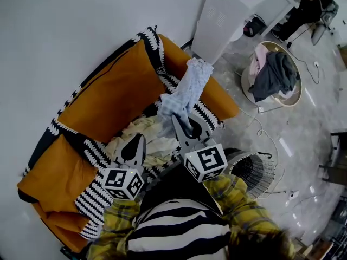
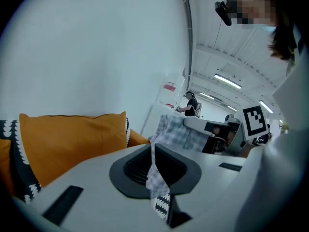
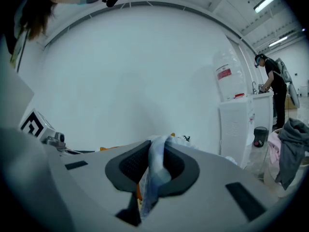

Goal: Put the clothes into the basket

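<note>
Head view: right gripper (image 1: 179, 122) and left gripper (image 1: 138, 141) each clamp the pale checked garment (image 1: 187, 88) above the orange sofa (image 1: 108, 96)

An orange sofa (image 1: 108, 91) with a black-and-white patterned cover (image 1: 95, 202) carries a loose pile of cream clothes (image 1: 142, 136) on its seat. Beside it, the glossy grey floor (image 1: 306, 145) bears a white water dispenser (image 1: 219, 18), a round basket (image 1: 275, 43) holding a grey garment (image 1: 274, 75) and a pink garment (image 1: 259, 58), a dark wire basket (image 1: 254, 169), and thin trailing cables (image 1: 261, 128).
</note>
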Demonstrator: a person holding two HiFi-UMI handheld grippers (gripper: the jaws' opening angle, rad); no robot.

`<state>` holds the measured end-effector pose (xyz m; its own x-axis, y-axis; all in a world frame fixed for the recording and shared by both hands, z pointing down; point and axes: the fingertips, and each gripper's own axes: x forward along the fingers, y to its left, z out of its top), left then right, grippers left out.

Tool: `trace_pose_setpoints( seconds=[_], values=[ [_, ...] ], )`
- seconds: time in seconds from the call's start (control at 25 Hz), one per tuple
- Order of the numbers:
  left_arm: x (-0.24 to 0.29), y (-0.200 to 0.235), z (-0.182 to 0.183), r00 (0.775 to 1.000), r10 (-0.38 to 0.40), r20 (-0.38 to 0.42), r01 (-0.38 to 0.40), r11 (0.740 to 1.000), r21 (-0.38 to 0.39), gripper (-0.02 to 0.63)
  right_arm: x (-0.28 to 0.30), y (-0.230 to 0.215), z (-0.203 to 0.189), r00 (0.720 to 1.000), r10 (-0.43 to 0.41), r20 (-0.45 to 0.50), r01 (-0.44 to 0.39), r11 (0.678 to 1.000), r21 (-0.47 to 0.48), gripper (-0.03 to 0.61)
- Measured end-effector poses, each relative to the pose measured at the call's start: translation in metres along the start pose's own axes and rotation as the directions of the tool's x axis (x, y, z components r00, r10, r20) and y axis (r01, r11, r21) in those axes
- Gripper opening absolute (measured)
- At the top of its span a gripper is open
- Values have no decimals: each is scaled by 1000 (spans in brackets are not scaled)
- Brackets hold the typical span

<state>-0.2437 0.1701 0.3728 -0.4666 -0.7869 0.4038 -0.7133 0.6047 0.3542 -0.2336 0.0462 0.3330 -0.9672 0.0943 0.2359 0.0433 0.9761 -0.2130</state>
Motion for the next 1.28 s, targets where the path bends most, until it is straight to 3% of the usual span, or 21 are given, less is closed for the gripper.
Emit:
trace_pose_setpoints(
  seconds=[0.16,0.36,0.64,0.96,1.28],
  values=[
    [-6,-15,13,997,-68,28,68,997,-23,35,-21,-7,25,996,-61,64,63,998,-31,58],
    [-8,-42,22,987,-158,31,157,987,44,35,-56,-12,59,980,-123,158,133,989,-56,57],
    [2,-92,27,961,-277,-6,276,953,122,35,-127,-40,104,926,-253,280,272,962,-30,57],
    [24,-179,22,911,-410,-57,412,888,204,35,-226,-89,134,842,-392,371,428,904,-15,57],
    [32,-300,-13,822,-546,-163,570,780,259,35,-352,-128,138,749,-527,402,572,821,10,57]
  ],
)
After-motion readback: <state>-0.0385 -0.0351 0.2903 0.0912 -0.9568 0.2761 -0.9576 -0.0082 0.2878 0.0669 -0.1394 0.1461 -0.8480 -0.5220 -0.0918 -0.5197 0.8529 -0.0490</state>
